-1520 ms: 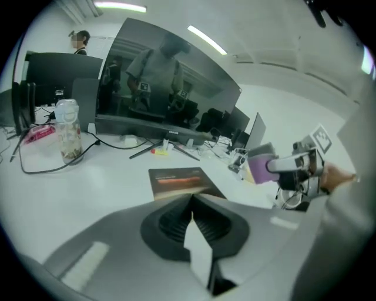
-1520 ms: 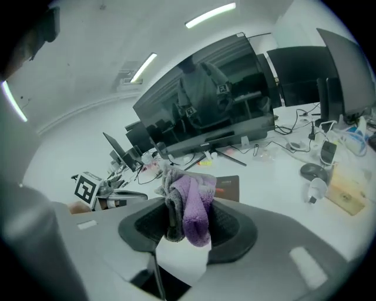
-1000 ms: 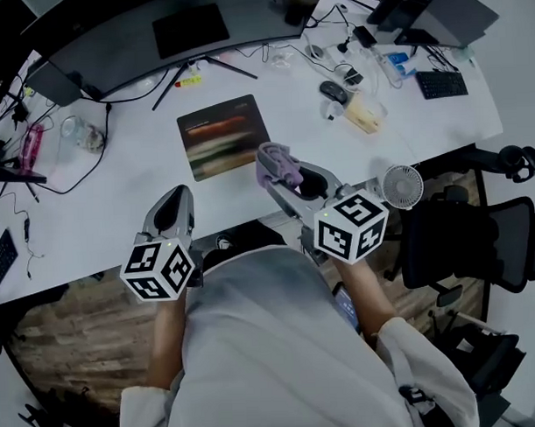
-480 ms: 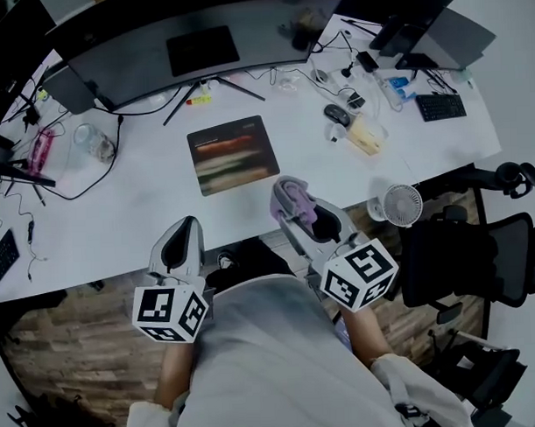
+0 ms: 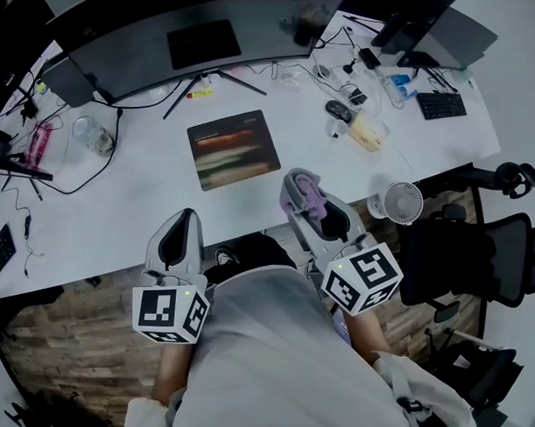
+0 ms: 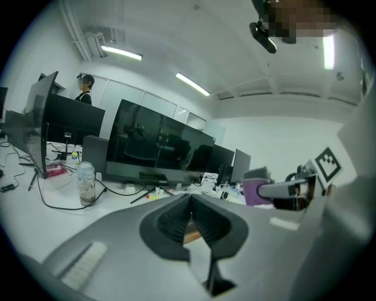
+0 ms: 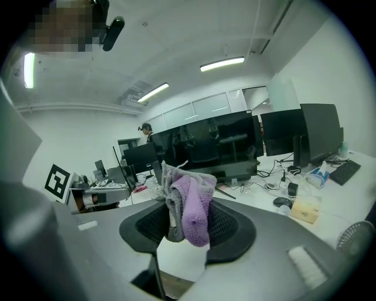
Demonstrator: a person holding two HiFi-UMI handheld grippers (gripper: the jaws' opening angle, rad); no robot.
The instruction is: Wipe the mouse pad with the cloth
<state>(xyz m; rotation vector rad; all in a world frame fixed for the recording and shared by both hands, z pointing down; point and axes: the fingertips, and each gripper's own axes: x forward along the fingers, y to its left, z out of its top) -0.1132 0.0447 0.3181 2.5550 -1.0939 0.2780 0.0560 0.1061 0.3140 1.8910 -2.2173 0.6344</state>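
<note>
A dark mouse pad (image 5: 234, 149) with blurred coloured stripes lies on the white desk (image 5: 136, 204) in front of the monitor stand. My right gripper (image 5: 303, 191) is shut on a purple and grey cloth (image 5: 309, 194) (image 7: 187, 203) and hovers over the desk's near edge, below and to the right of the pad. The cloth sticks up from between the jaws in the right gripper view. My left gripper (image 5: 182, 223) (image 6: 189, 216) is shut with nothing in it, over the near edge left of the pad.
A curved monitor (image 5: 191, 34) stands behind the pad. A jar (image 5: 93, 135) and cables sit at the left. At the right of the desk are a mouse (image 5: 337, 110), a yellow block (image 5: 366, 130), a small fan (image 5: 404, 200) and an office chair (image 5: 479, 253).
Both grippers have drawn back toward the near edge of the desk. The right one, still holding the cloth, is farther from the mouse pad than a second ago.
</note>
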